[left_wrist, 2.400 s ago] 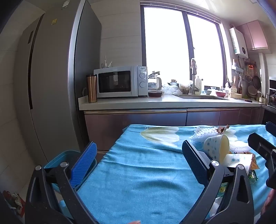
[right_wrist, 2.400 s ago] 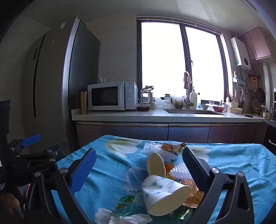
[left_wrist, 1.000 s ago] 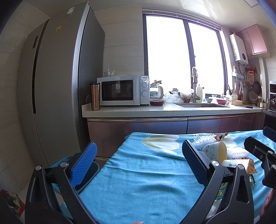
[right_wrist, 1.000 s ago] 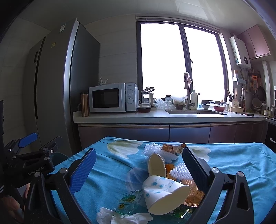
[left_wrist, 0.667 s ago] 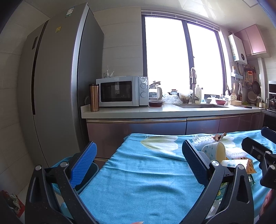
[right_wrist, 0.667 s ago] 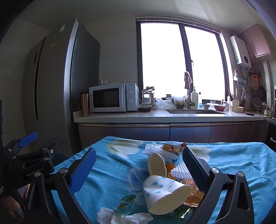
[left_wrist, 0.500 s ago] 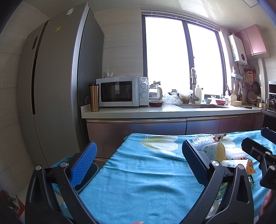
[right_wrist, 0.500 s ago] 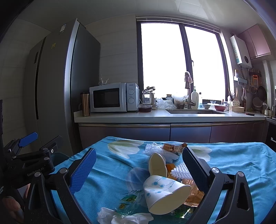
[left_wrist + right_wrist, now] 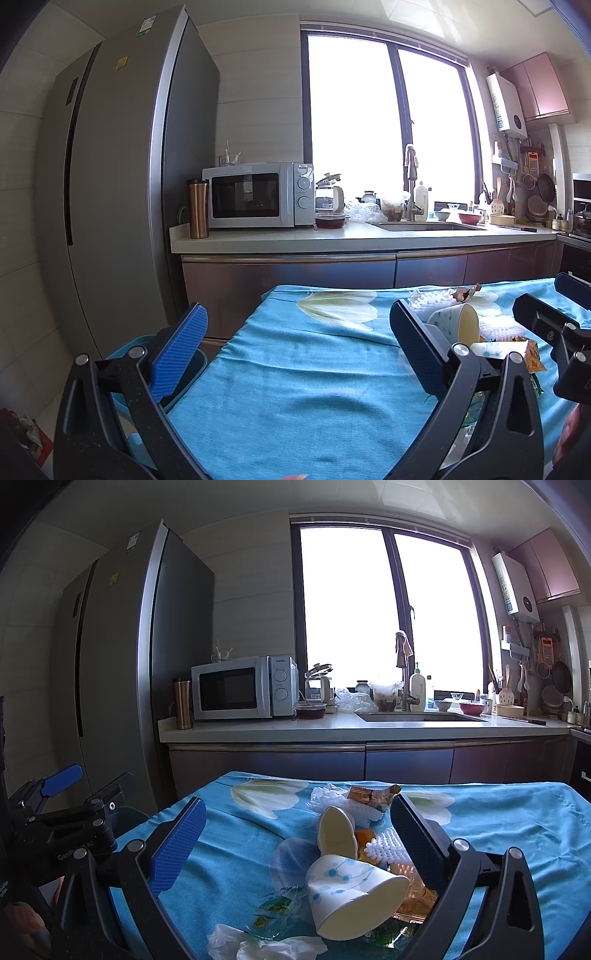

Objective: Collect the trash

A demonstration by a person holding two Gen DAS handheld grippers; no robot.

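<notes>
The right claw (image 9: 295, 834) is wide open and holds nothing; it hovers low over the pile of trash on the bench (image 9: 517, 812), which is covered with a blue cloth. Between its two fingers lies a paper cup (image 9: 351, 890) on its side, with the mouth toward the camera, and just behind it a second paper cup (image 9: 334, 832) that is tilted. Around them I see a white foam net (image 9: 384, 843), a brown snack wrapper (image 9: 373, 794) farther back, a crumpled white tissue (image 9: 258, 947) at the near edge and some thin plastic wrappers. The left claw (image 9: 295, 350) is also wide open and empty; it stays over the bare left part of the cloth, well apart from the pile. Beyond the left edge of the bench, lower down, a blue bin (image 9: 147, 343) is partly visible, and I judge it is the place for the trash. The step in hand seems to be the approach for the first pick, since nothing is gripped yet. The next move calls for lowering the right claw around the near cup and closing gently, because thin paper crushes easily.
</notes>
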